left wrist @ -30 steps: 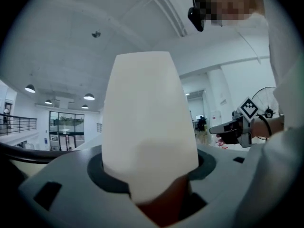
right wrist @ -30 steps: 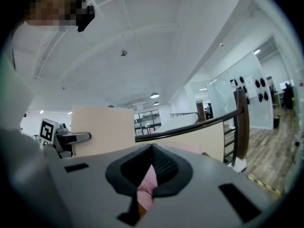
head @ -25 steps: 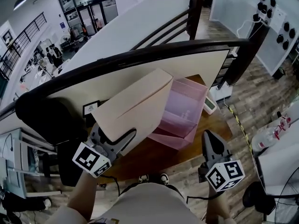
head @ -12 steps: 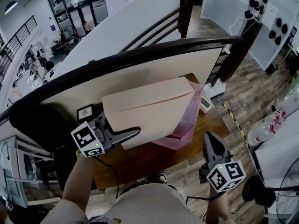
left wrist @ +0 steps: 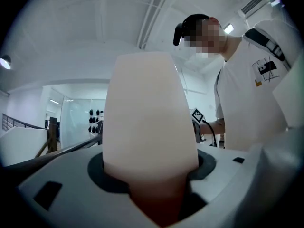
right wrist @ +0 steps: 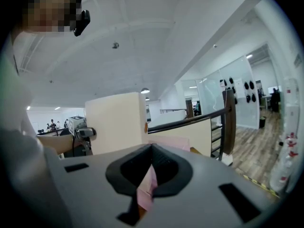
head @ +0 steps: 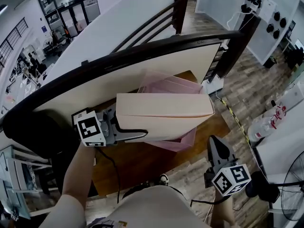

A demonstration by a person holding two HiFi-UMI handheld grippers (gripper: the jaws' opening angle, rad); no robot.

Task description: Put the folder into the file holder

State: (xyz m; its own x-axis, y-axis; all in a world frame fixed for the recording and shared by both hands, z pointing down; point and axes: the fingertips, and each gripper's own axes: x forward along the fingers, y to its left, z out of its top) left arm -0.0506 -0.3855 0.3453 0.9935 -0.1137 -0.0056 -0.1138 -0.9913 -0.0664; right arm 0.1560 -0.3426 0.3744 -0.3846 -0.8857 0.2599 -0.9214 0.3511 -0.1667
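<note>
A large beige folder (head: 164, 115) hangs level, its long edge horizontal, just over the translucent pink file holder (head: 173, 82) on the wooden table (head: 137, 163). It covers most of the holder; only the pink rim behind and a pink corner below show. My left gripper (head: 137, 134) is shut on the folder's left end, and the folder (left wrist: 149, 127) fills the left gripper view between the jaws (left wrist: 152, 175). My right gripper (head: 216, 148) hovers low at the right, apart from both, jaws together with nothing held. The right gripper view shows the folder (right wrist: 116, 122) and holder (right wrist: 171, 144) ahead.
A dark curved handrail (head: 142, 51) with a cream panel runs right behind the table. A black chair (head: 33, 132) stands at the left. A white device (head: 212, 85) sits on the floor past the table's right end. Wooden floor lies to the right.
The folder has swung from tilted to level and moved right, over the pink holder, which it now mostly covers. The left gripper rose with it. The right gripper stayed put.
</note>
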